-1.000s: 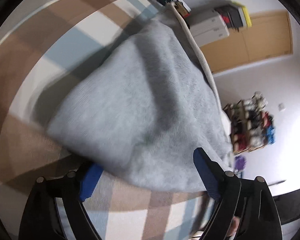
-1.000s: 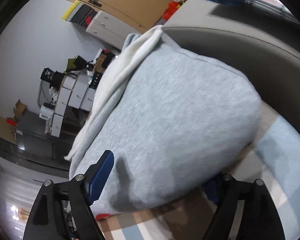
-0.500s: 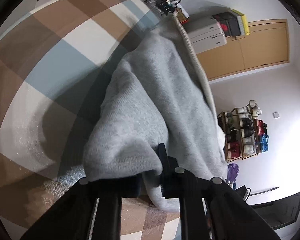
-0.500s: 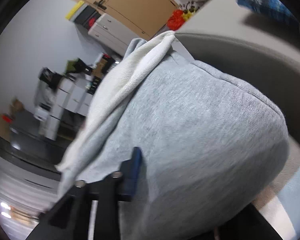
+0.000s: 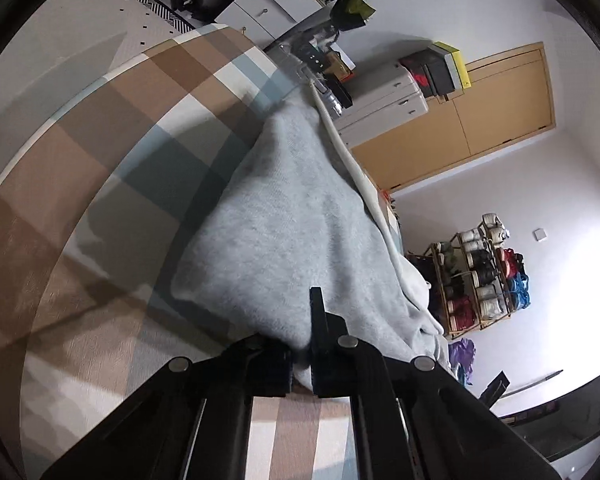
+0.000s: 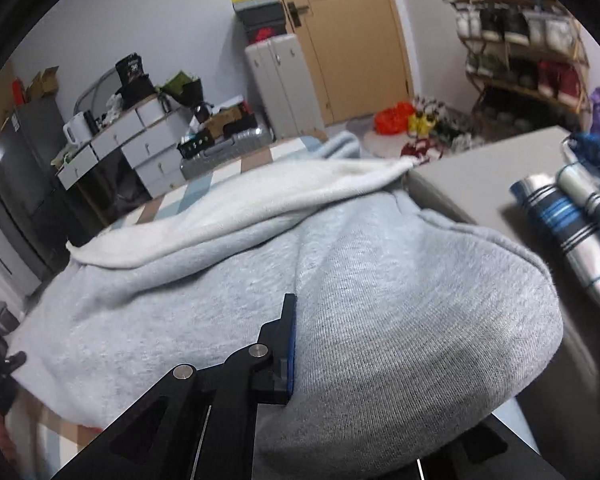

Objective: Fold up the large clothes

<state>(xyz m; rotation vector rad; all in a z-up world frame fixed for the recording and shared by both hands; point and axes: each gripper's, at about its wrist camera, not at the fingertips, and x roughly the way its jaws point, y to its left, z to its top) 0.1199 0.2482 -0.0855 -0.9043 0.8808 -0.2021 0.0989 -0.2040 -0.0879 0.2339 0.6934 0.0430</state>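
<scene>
**Fold status: both corners gripped, fold itself still to do**

The grey sweatshirt [image 5: 284, 216] lies on the checked bedspread [image 5: 112, 140], already doubled at least once judging by the white inner lining [image 6: 236, 208] showing along its far edge. The end nearest the cameras is bunched and off the surface. Left gripper [image 5: 300, 344] is clamped down on the near hem, cloth pinched between the jaws. Right gripper [image 6: 296, 344] is likewise closed on a thick fold of the same garment; only one blue pad [image 6: 291, 340] shows, the other is buried under fabric. Beyond it, a striped item [image 6: 572, 232] sits on a grey surface [image 6: 480, 176].

Remaining, as I read it: carry the near end across to the far edge, lay flat, release. Roughly midway.
</scene>
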